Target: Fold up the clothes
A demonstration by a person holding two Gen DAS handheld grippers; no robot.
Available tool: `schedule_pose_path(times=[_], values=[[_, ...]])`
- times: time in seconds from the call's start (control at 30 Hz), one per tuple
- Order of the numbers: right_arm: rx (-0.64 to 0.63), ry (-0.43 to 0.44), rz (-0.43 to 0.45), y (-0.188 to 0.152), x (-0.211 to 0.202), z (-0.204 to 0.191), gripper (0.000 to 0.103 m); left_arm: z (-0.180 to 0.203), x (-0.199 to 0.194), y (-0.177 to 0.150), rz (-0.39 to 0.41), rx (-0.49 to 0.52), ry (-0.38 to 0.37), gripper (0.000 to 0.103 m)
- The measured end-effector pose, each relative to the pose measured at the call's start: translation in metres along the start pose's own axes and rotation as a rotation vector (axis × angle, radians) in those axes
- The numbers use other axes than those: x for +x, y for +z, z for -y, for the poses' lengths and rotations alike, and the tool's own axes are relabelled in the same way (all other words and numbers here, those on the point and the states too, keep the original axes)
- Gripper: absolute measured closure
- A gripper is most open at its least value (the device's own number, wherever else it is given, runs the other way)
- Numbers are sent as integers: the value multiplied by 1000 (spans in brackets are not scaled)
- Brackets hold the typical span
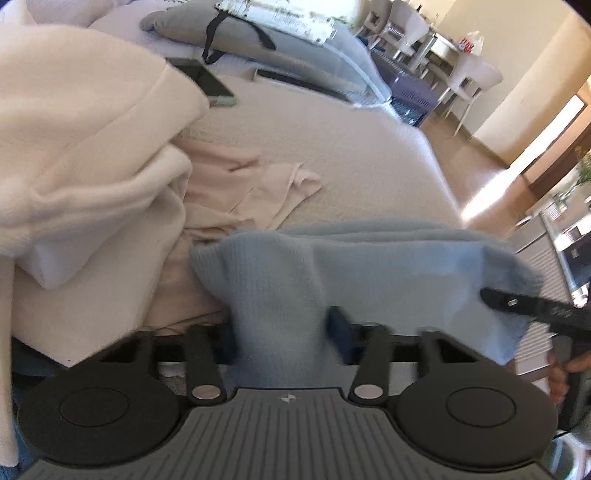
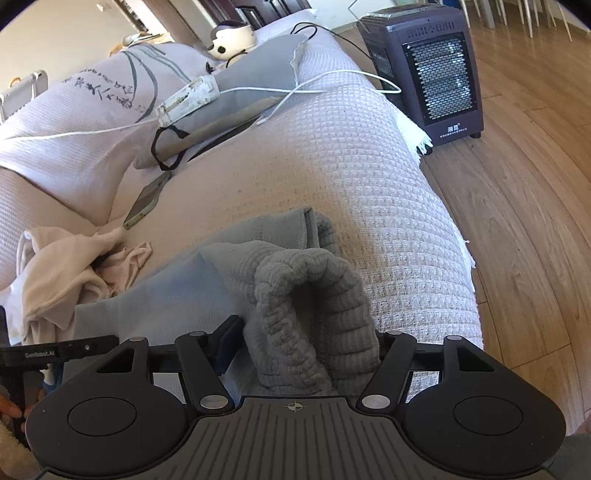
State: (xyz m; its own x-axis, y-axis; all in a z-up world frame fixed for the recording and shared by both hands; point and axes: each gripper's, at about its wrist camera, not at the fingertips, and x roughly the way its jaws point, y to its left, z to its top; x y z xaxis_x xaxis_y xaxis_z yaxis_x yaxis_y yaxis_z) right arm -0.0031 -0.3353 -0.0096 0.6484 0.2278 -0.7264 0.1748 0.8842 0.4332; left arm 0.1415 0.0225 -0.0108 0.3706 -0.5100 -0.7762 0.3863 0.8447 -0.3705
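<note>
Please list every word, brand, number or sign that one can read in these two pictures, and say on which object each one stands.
"GenRobot.AI", faint: on the black bar of the left gripper, seen from the right wrist.
Chinese brand mark and a small line below it: on the heater, too small to read.
Dark brush-style characters: on the printed pillow, not legible.
Print on the white power strip: blurred.

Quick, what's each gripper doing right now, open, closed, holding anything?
Left gripper: closed on the light blue knit garment.
Right gripper: closed on a bunched ribbed edge of the same garment.
</note>
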Motion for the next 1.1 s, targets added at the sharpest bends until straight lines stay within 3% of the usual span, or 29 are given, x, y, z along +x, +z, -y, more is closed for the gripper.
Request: schedule_pose_path(times=[0.07,0.17,0.23,0.33,0.47,0.6,0.73,0.83,0.9,0.97,1.07,1.1], values=[[-6,-7,7,-1,-2,-2,40,-3,-12,5,0,-33,-42,78],[-27,-19,22,-2,-7,-8,53,-1,-26,12,-1,-48,-100,81],[-54,-27,40,-2,-15,-14,65,7,-34,17,7,-21,-122,82],[-86,-27,67,0,-29,-25,70,22,-48,30,30,27,-148,82],[-101,4,151,19,-52,-40,72,45,-72,70,121,144,-164,82],[-83,33,245,62,-62,-47,72,58,-75,126,178,227,-94,82],[-64,42,269,105,-37,-46,72,55,-42,164,162,252,-18,82],[-72,16,242,119,-3,-38,72,45,1,178,123,232,37,82],[-46,-4,199,122,24,-27,72,33,35,177,46,196,96,81],[-20,-17,163,123,41,-16,70,21,61,174,8,171,146,75],[19,-28,116,122,59,0,53,9,77,172,-13,128,184,61],[25,-34,104,122,63,5,44,9,75,174,-11,126,190,60]])
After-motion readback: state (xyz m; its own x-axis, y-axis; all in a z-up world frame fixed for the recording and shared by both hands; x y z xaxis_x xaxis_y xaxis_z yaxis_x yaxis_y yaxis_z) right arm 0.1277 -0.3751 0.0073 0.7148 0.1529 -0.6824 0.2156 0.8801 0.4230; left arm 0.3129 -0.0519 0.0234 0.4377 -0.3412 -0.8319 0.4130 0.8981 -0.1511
